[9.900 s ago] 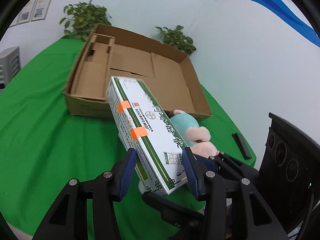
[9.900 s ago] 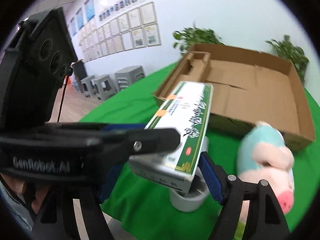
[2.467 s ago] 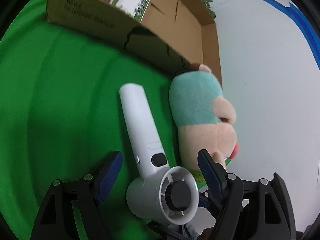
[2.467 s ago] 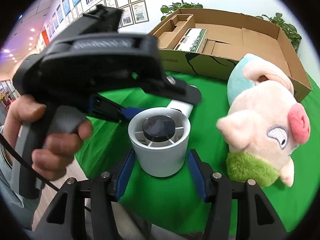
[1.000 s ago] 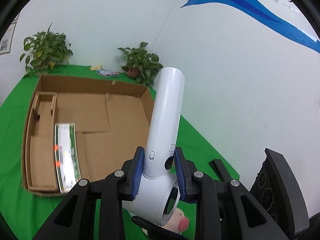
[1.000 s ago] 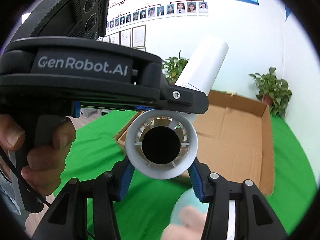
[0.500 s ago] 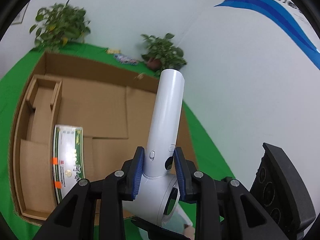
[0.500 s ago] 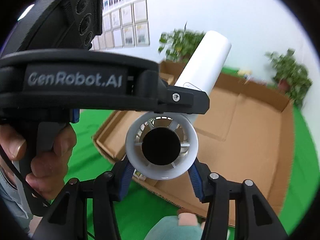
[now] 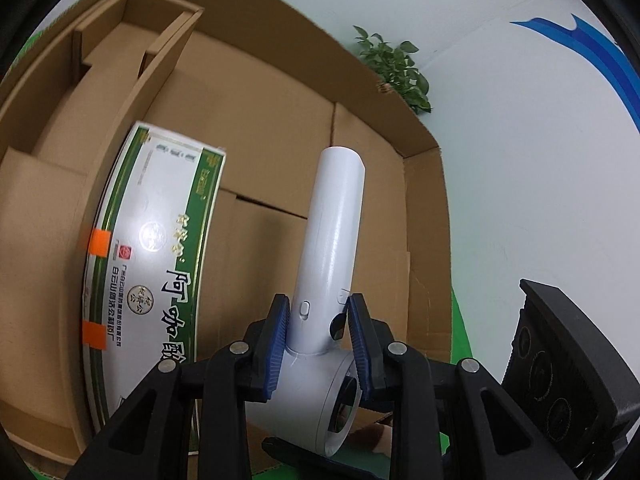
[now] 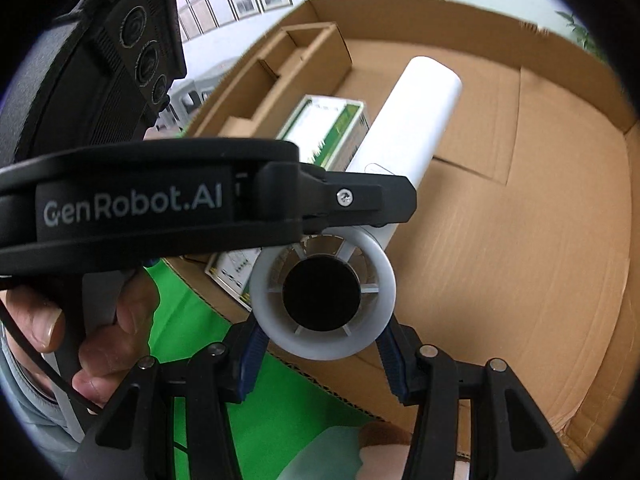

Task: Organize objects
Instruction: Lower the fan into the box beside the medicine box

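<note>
Both tongs share one load. The left tongs (image 9: 316, 340) are clenched on the handle of the white hair dryer (image 9: 334, 240), and the right tongs (image 10: 320, 336) grasp its round barrel (image 10: 324, 292), probably because the two-part shape would swing from a single grip. The dryer hangs above the open floor of the cardboard box (image 9: 280, 128). One green-and-white carton (image 9: 156, 240) lies inside the box, to the dryer's left. One plush toy (image 10: 320, 452) waits outside the box, on the green surface (image 10: 184, 328).
</note>
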